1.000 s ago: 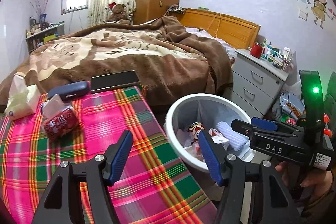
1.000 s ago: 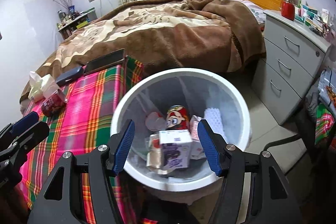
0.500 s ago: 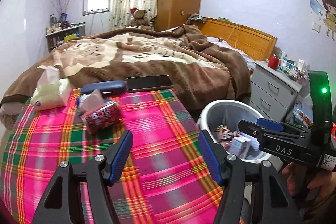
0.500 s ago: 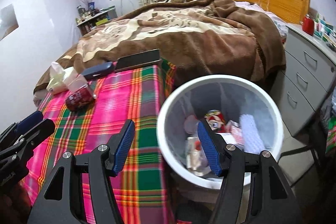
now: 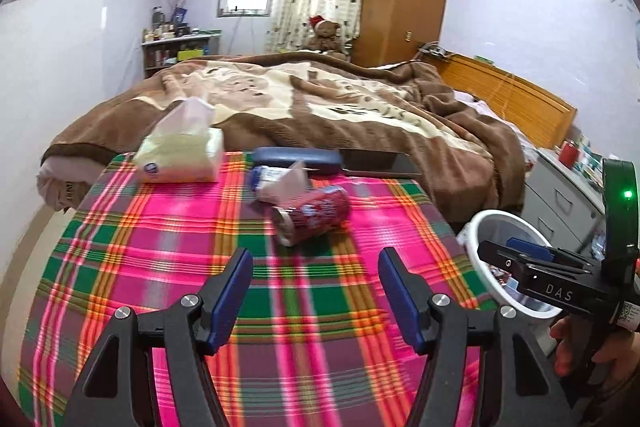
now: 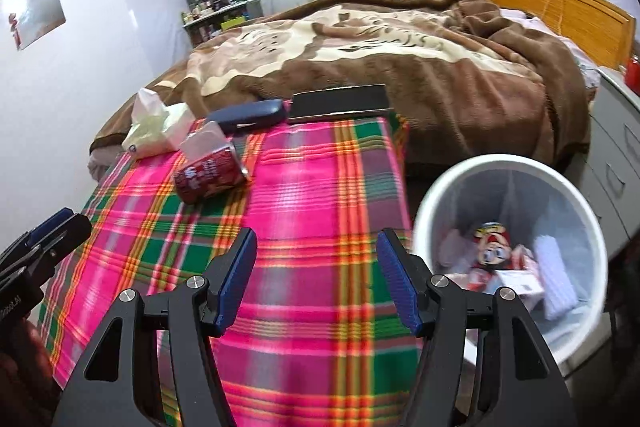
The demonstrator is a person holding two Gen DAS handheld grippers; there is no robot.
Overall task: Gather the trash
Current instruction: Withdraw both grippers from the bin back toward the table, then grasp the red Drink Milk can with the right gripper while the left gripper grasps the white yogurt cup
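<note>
A red drink can (image 5: 312, 213) lies on its side on the plaid tablecloth (image 5: 168, 267), with a crumpled white tissue (image 5: 290, 183) against it; both appear again as the can (image 6: 210, 175) and tissue (image 6: 202, 143) in the right wrist view. My left gripper (image 5: 314, 277) hovers open over the cloth, short of the can, nothing between its fingers. My right gripper (image 6: 316, 267) is open and empty above the cloth's right part. Beside the table stands a white bin (image 6: 440, 195) holding several pieces of trash; its rim (image 5: 476, 227) shows behind the right gripper's body (image 5: 552, 279).
A tissue pack (image 5: 180, 155), a dark blue case (image 5: 296, 159) and a black phone (image 6: 340, 101) lie along the table's far edge. Behind them is a bed with a brown blanket (image 5: 340, 107). A grey drawer unit (image 6: 616, 155) stands right of the bin.
Both grippers have swung left, away from the bin and over the plaid table. The can and tissue now lie ahead of the left gripper. Neither gripper's opening has changed.
</note>
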